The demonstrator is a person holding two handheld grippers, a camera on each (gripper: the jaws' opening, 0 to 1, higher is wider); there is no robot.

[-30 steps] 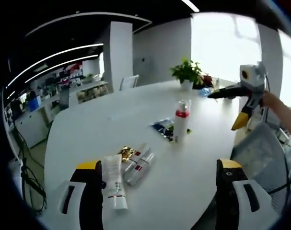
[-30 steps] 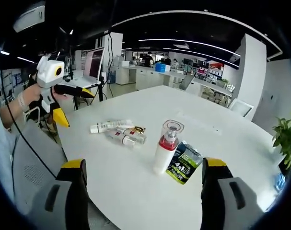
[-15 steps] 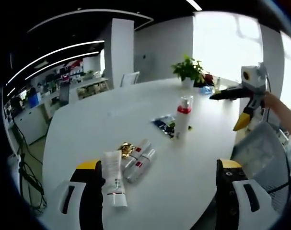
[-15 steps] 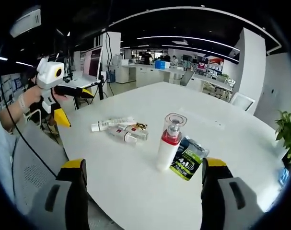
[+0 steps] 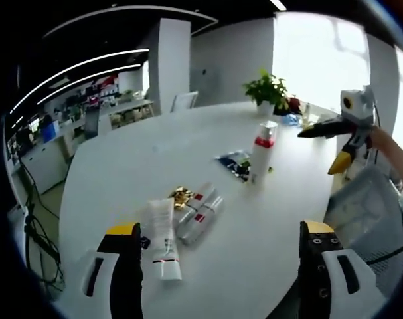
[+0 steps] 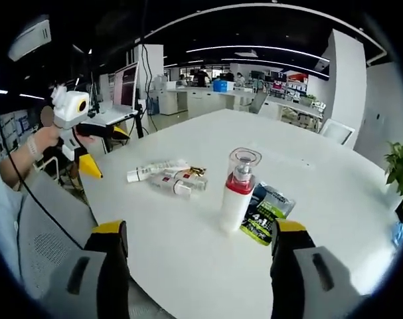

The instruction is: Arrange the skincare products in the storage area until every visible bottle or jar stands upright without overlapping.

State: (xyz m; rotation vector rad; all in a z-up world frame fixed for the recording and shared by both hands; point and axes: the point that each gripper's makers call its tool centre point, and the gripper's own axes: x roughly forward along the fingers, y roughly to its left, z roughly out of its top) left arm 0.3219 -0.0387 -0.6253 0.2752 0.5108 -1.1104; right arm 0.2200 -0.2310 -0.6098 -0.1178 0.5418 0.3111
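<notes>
Left gripper [image 5: 218,266]: drifted a little over the table [image 5: 121,173]; tubes [image 5: 181,222] and bottle [image 5: 261,151] untouched.
Right gripper [image 6: 198,262]: jaws slightly narrower, still apart.

My jaws are black with yellow tips on white housings. The table [image 6: 321,199] is plain white. The spray bottle [image 6: 238,193] at twelve o'clock is white with a red collar and clear cap. The sachet [image 6: 264,212] beside it is dark blue with green. The tubes [image 5: 188,216] are white with red marks; one cap is gold.
</notes>
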